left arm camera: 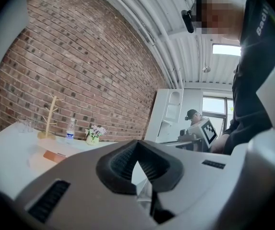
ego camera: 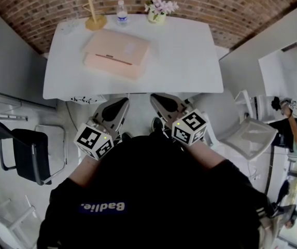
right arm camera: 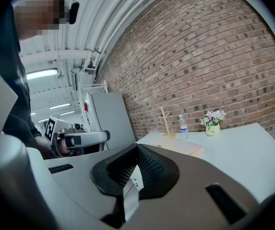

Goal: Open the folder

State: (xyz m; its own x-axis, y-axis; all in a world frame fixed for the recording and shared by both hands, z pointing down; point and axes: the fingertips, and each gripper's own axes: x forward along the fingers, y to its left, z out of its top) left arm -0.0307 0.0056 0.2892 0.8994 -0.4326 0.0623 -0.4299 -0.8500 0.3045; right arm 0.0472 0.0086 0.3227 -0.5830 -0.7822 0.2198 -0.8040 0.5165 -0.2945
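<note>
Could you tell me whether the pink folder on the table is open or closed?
Closed: the folder lies flat on the table with its cover down.

Surroundings: white table [ego camera: 189, 61] set against a brick wall [ego camera: 231, 9].
Along the far table edge, left to right: wooden branch stand [ego camera: 92, 12], water bottle [ego camera: 122, 12], potted flowers [ego camera: 159, 9]. Beside the table: black chair [ego camera: 29, 157] at left, white chair [ego camera: 252, 136] at right.
</note>
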